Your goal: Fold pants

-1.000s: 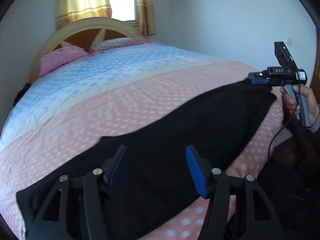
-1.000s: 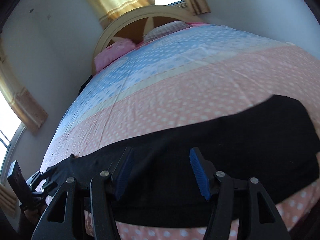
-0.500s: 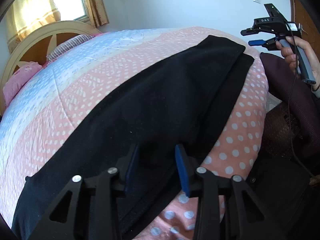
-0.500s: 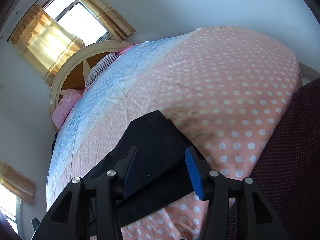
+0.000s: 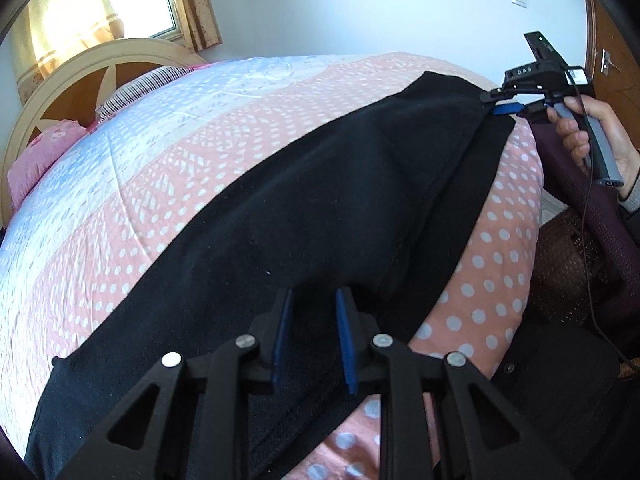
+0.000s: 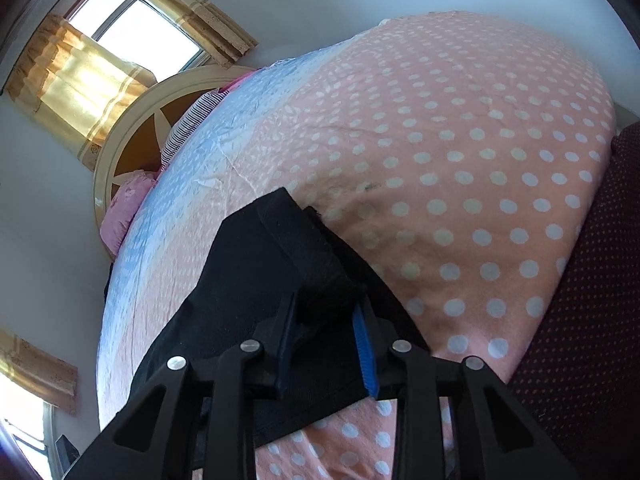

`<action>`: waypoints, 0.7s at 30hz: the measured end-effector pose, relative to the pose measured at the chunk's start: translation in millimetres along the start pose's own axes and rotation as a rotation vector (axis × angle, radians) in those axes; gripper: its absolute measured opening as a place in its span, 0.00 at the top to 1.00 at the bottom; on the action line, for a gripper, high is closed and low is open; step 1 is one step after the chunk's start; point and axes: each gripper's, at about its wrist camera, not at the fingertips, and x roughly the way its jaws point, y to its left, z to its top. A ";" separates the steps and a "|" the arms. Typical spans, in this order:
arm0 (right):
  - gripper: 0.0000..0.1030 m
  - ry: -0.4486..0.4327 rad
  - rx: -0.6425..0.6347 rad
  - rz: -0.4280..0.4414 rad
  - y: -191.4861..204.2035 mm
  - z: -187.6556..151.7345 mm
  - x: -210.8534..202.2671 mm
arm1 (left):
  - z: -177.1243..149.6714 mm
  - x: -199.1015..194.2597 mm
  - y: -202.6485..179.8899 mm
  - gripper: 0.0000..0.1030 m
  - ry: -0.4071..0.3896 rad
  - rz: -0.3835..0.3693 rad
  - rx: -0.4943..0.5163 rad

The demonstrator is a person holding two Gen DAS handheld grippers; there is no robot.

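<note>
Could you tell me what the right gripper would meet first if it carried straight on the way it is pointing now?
The right gripper, jaws just closing, already pinches the black pants; beyond them, probably the dotted bedspread.

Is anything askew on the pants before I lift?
Yes: the black pants lie doubled lengthwise, but the upper layer sits offset, so a strip of the lower layer shows along the near edge. Otherwise the bedspread looks flat.
</note>
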 end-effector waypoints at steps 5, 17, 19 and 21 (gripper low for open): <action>0.94 -0.044 -0.041 0.053 6.7 5.2 -5.1 | 2.3 -2.2 7.8 0.98 0.009 -0.030 -0.031; 0.94 -0.148 -0.127 0.139 22.0 2.5 -46.5 | -5.4 -28.7 13.3 0.94 -0.062 -0.057 -0.054; 0.94 -0.141 -0.113 0.136 19.5 1.9 -42.4 | -5.0 -22.1 2.0 0.78 -0.054 -0.067 -0.039; 0.94 -0.154 -0.119 0.132 19.4 2.5 -44.9 | -4.6 -21.2 -10.2 0.51 -0.072 -0.055 0.004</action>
